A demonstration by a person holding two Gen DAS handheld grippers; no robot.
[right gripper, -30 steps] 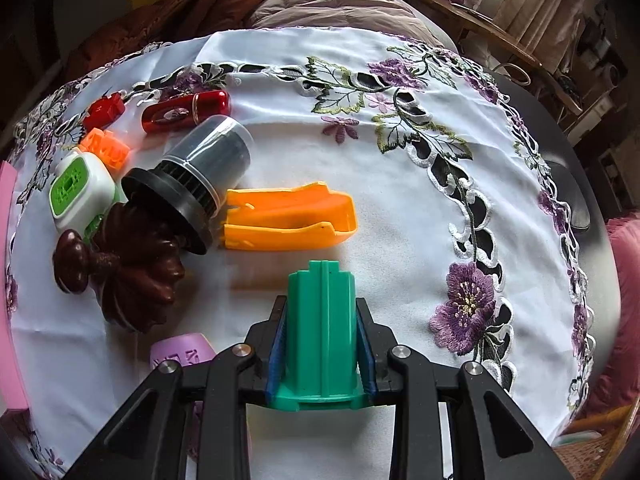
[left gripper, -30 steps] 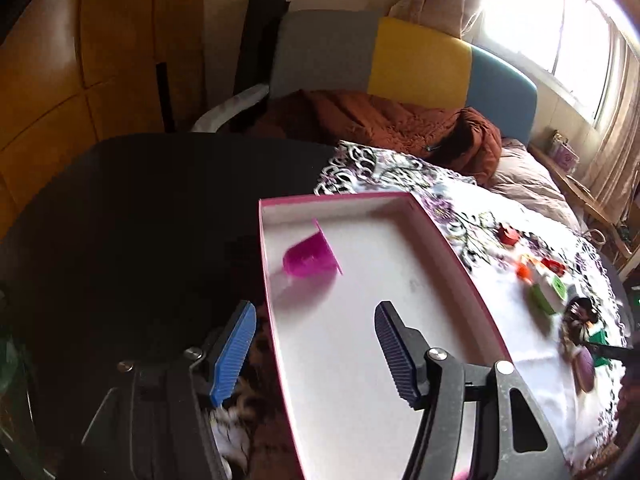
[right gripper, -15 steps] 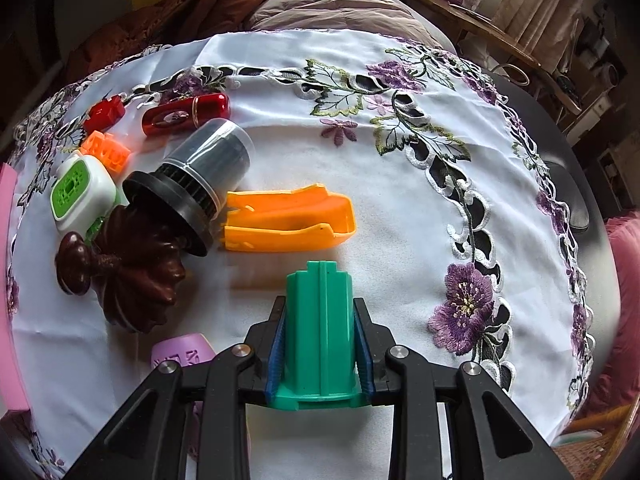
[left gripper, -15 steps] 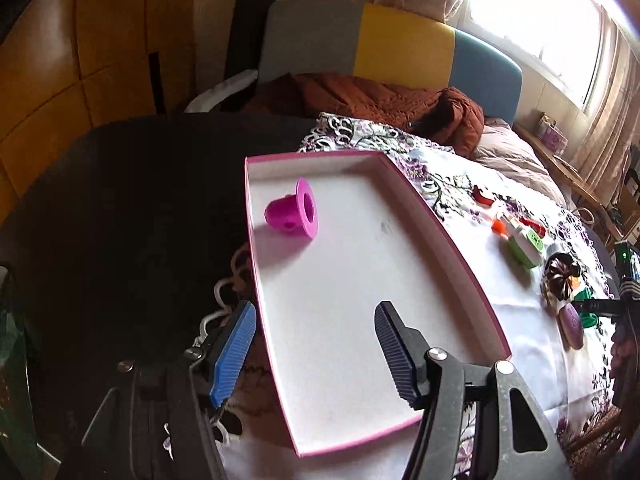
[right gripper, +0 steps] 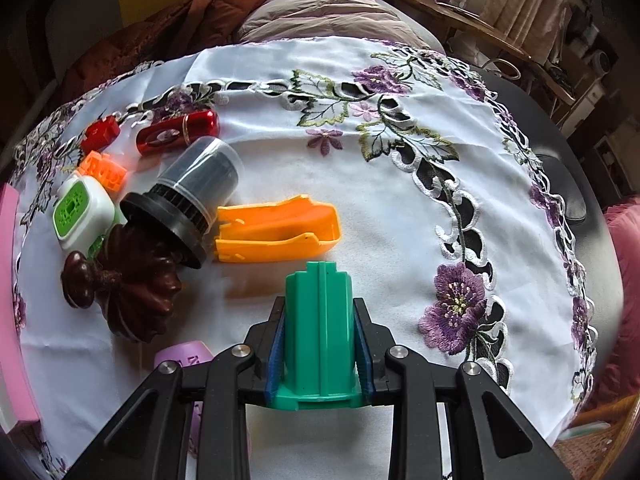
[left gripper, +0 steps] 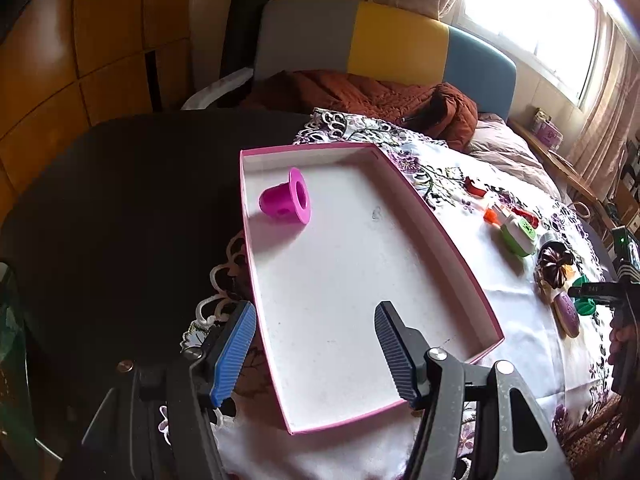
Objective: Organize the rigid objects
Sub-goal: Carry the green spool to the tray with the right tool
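Note:
A pink-rimmed white box lies on the embroidered cloth; its pink edge also shows in the right wrist view. A magenta flanged cup lies on its side in the box's far left corner. My left gripper is open and empty above the box's near end. My right gripper is shut on a green plastic piece, held just above the cloth; it also shows in the left wrist view. An orange scoop-like part lies just beyond it.
Left of the orange part lie a black-based clear cylinder, a dark brown fluted knob, a green-and-white block, a small orange piece, two red pieces, and a lilac piece. Bare dark table lies left of the box.
My left gripper has pulled back and risen, so the whole box now shows. The magenta cup has tipped onto its side in the box. My right gripper holds still.

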